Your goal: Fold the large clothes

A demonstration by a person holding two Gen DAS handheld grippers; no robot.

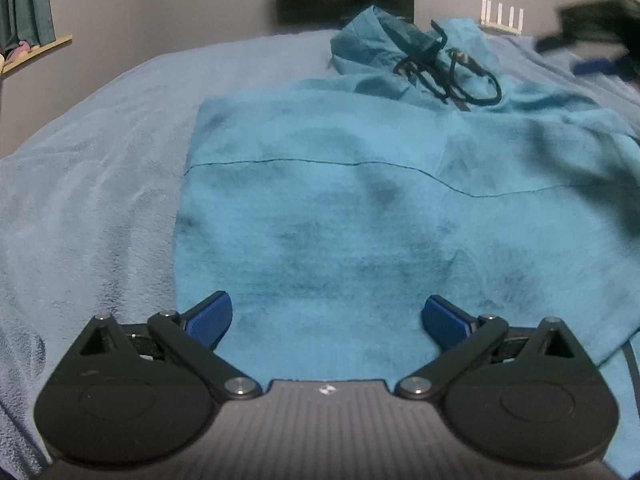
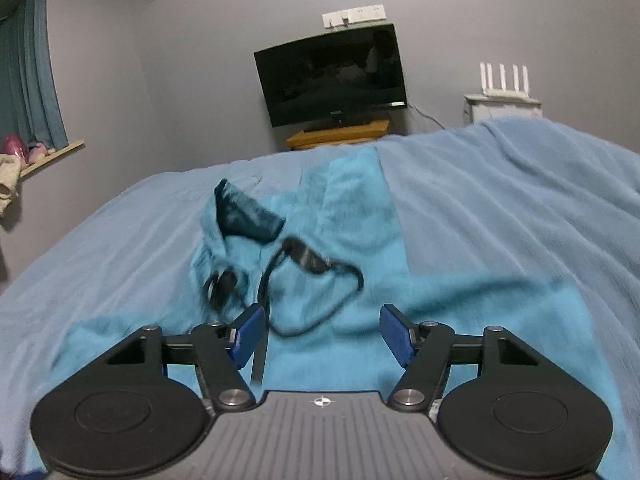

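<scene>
The left tongs [image 1: 328, 316] stand wide apart with nothing between their blue pads, poised over the near hem of a turquoise hooded garment [image 1: 340, 208]. The right tongs [image 2: 320, 334] are also parted and grip nothing; a black drawstring [image 2: 308, 276] loops on the fabric just ahead of them.

The garment lies spread on a bed covered by a pale blue blanket [image 1: 100, 168]. Its fleecy cloth shows dark brushed streaks. In the left wrist view its left edge runs straight, as if folded in, and a thin dark seam line crosses the body from side to side. Beyond the seam the cloth bunches toward the hood [image 1: 372, 40], whose darker lining shows at the opening, with the drawstring coiled beside it.

Farther off, a dark television [image 2: 332, 76] stands against the grey wall, a white router [image 2: 504, 80] to its right.
</scene>
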